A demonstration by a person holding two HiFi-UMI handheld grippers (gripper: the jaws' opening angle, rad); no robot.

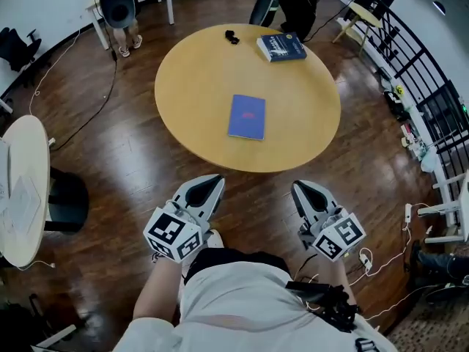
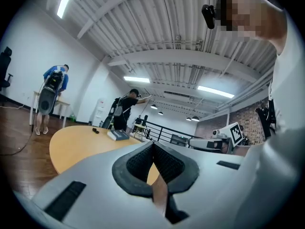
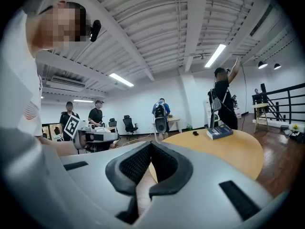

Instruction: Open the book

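Jaws of left gripper [image 1: 212, 182] and right gripper [image 1: 300, 188] press together, empty; only head view shows the thin blue book [image 1: 247, 116].

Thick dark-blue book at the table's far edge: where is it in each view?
Head view: thick book upper middle, at the far edge of the round table.
Left gripper view: the book left of centre, above the jaws.
Right gripper view: the book right of centre.
Shared landmark: small black object, just left of it in every view.
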